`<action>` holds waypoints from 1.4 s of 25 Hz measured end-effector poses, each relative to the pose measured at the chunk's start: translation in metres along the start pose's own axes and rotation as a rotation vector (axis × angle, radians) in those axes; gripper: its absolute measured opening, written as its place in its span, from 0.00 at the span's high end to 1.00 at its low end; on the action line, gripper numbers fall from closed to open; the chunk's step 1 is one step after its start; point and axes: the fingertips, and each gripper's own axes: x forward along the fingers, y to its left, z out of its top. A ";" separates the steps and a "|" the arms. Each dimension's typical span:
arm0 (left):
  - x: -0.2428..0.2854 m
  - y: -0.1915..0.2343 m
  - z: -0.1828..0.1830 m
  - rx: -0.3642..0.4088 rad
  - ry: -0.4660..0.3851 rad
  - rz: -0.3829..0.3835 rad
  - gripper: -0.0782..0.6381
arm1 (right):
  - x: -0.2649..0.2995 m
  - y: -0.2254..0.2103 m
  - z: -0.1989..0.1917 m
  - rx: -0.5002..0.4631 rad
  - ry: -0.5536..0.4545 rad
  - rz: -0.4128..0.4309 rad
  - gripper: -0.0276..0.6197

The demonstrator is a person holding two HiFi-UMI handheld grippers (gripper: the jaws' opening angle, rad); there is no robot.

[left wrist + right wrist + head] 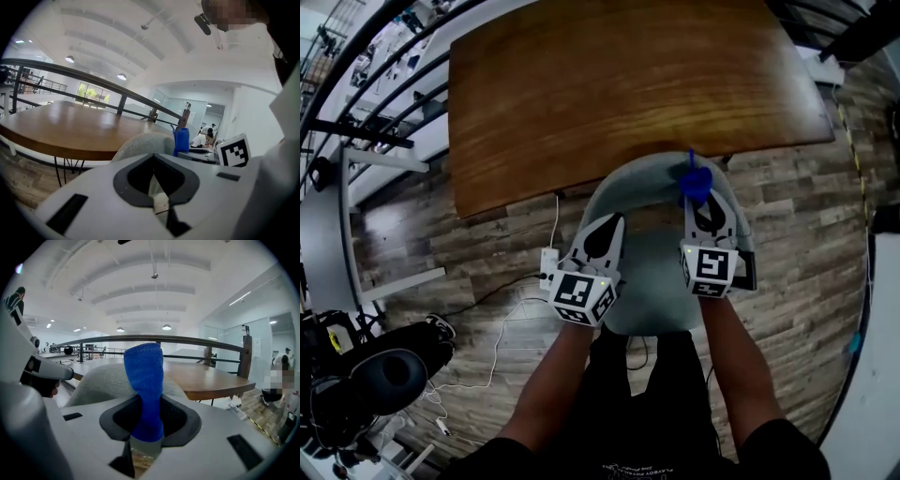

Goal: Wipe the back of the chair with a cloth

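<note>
A person stands behind a grey chair (pixel 649 281) and holds a tool in each hand. The chair is pushed up to a big brown wooden table (pixel 619 84).

The right gripper (pixel 701 208) is pinched tight on a blue cloth (pixel 695 180). In the right gripper view the cloth (pixel 145 380) sticks straight up out of the jaws like a little tower, with its bottom end squeezed between them. The rounded top of the chair back (pixel 101 380) is just behind the cloth. From above, the cloth is right at the top edge of the chair back, on the right side, next to the table. I cannot tell if it touches the chair.

The left gripper (pixel 605 230) is over the left side of the chair, well apart from the cloth. In the left gripper view its jaws are pressed together with nothing between them. The chair back (pixel 143 143) is just ahead of it, and the cloth (pixel 182 139) stands up off to its right.
</note>
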 end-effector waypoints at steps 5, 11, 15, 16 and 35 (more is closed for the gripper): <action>-0.026 0.033 -0.002 0.000 -0.039 0.087 0.88 | -0.001 0.060 -0.007 -0.034 -0.009 0.144 0.79; -0.055 0.073 -0.010 -0.018 -0.045 0.174 0.88 | -0.002 0.139 -0.026 -0.054 0.007 0.328 0.79; -0.065 0.087 -0.023 -0.037 -0.037 0.190 0.88 | 0.003 0.181 -0.032 0.006 0.007 0.401 0.79; -0.065 0.090 -0.024 -0.029 -0.038 0.189 0.88 | 0.004 0.190 -0.033 0.002 0.005 0.413 0.79; -0.051 0.086 -0.055 0.004 -0.009 0.164 0.88 | 0.037 0.174 -0.051 0.029 -0.034 0.350 0.79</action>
